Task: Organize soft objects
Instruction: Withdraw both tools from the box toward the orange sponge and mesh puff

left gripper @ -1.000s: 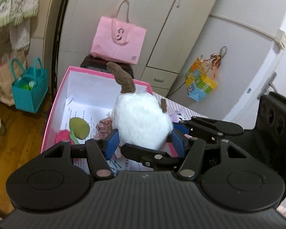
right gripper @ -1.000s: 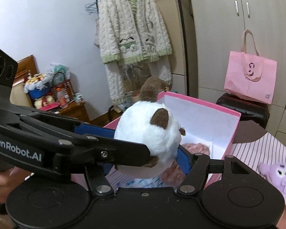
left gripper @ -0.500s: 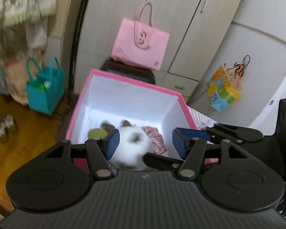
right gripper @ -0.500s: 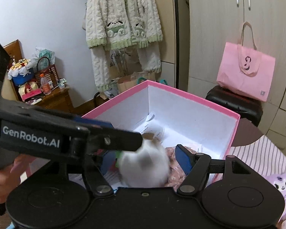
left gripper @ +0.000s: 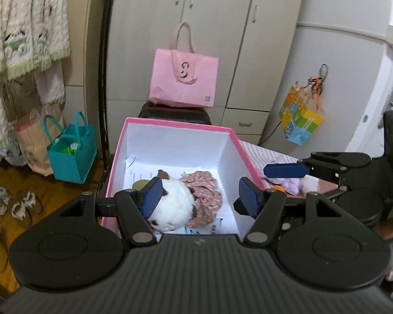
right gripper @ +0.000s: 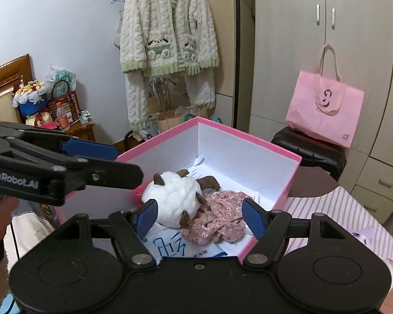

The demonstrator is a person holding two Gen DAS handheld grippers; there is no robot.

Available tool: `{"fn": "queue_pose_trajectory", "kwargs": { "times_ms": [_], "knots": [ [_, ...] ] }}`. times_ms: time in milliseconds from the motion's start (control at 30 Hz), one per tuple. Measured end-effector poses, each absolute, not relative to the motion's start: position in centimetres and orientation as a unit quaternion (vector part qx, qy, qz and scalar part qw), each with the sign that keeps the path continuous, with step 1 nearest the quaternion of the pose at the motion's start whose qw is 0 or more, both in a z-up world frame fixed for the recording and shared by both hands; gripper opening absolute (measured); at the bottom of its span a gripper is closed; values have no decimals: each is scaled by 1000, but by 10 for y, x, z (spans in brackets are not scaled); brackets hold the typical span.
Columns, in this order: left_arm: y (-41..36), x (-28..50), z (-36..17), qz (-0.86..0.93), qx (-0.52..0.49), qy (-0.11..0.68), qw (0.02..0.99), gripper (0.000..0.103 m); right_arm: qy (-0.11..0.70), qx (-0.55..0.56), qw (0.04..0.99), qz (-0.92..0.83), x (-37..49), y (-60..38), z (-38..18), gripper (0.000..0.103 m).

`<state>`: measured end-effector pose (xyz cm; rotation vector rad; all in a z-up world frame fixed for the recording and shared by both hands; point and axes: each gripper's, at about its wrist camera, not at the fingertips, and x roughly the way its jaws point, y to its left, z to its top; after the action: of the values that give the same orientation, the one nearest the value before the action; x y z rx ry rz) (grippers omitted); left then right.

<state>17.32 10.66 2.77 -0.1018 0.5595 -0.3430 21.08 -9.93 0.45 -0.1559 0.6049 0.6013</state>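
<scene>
White plush (left gripper: 174, 204) dropped from both my grippers since a second ago; now lies in pink box (left gripper: 180, 125), touching floral cloth (right gripper: 217, 219). Left gripper (left gripper: 200, 196) and right gripper (right gripper: 199, 216) spread, empty. Next: purple plush (left gripper: 288, 180) outside, right of box, nearer my right gripper.

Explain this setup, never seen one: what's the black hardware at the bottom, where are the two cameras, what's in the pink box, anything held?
No robot arm here: a person holds a two-finger gripper in each hand, each with a fisheye camera looking along its blue-padded fingers. One view is from the left gripper, the other from the right gripper. Both are open and hold nothing. Both look into the pink box. Inside lie a white plush, a pink floral fabric piece, a green item and printed papers. A purple plush lies outside, on striped cloth.
</scene>
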Motion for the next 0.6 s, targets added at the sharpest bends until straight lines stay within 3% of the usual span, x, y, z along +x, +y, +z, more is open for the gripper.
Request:
{"fn": "queue_pose_trajectory", "kwargs": {
  "times_ms": [600],
  "knots": [
    [42, 108, 54, -224, 9, 237, 945, 64, 248, -68, 924, 283, 123, -193, 28, 77]
  ]
}}
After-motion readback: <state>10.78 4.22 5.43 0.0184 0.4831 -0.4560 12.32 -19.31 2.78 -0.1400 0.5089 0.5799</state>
